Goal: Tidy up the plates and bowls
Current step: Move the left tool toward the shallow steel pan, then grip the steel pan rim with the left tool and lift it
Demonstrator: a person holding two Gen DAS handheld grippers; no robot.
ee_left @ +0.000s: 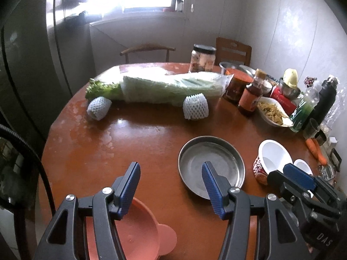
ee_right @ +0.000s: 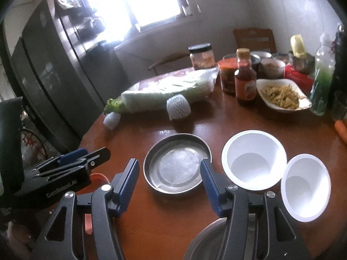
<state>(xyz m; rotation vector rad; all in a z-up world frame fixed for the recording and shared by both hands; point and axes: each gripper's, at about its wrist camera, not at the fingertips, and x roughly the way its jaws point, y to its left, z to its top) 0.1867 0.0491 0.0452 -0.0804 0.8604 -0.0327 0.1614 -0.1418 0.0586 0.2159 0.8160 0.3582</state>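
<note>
While nothing sits between them, both tongs (ee_left: 171, 184) (ee_right: 169, 184) gape half-open, empty.

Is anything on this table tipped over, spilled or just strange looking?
Yes: the larger white bowl and the smaller white bowl lean tilted against each other instead of sitting flat. The steel plate sits level. The tabletop shows pale blotches near its left edge, spill or wear, I cannot tell.

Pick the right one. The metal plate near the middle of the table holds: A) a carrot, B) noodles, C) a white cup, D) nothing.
D: the metal plate shows only its bare shiny bottom in both wrist views; the two white cups stand beside it on the table.
</note>
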